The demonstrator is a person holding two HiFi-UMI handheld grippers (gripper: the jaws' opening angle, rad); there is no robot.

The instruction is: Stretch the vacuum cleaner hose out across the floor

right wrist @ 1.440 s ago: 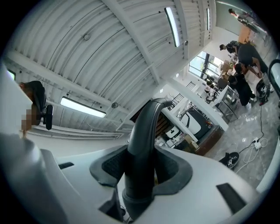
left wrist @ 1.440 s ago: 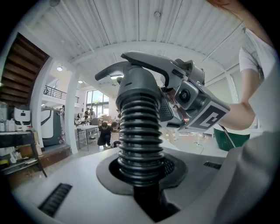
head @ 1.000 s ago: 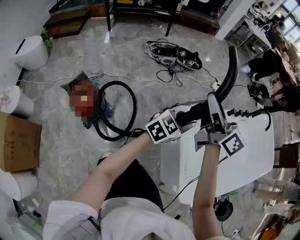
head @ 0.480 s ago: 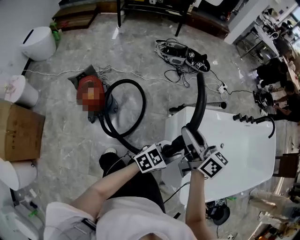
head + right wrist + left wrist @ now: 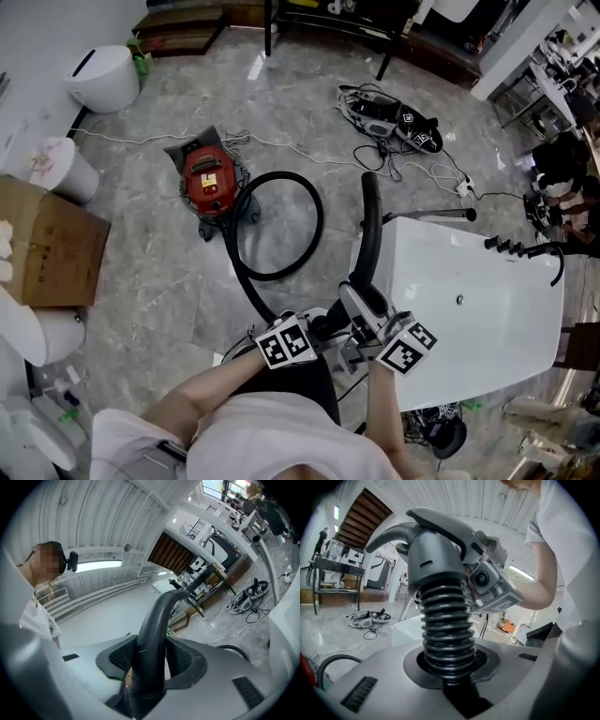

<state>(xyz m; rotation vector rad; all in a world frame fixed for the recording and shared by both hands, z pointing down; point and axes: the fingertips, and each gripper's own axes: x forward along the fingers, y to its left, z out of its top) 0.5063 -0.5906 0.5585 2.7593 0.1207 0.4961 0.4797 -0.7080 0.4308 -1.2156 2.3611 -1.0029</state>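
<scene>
While the person holds both tools close together low in front of the body, the left hand-held gripper (image 5: 449, 670) has its jaws drawn partway in and clamped on the ribbed end of the vacuum cleaner hose (image 5: 447, 630), just below the grey handle piece (image 5: 436, 550). Right beside it, the right hand-held gripper (image 5: 147, 670) stands about half open, its pads pressed on either side of the curved black tube (image 5: 154, 634) that rises from that handle and bends over at the top.

From the left hand-held gripper (image 5: 323, 328) the hose (image 5: 320, 225) runs down to the floor (image 5: 169, 281), where it lies in one round loop leading to the red vacuum cleaner (image 5: 211, 178). The loop sits between the cleaner and the white desk (image 5: 469, 319).

A cardboard box (image 5: 52, 248) at the left edge shows only its brown top, so its contents cannot be told. A white bin (image 5: 103, 77) stands with its lid closed. The tube's upper end (image 5: 370, 225) overlaps the desk corner, and the hose's last stretch disappears under the marker cubes.
</scene>
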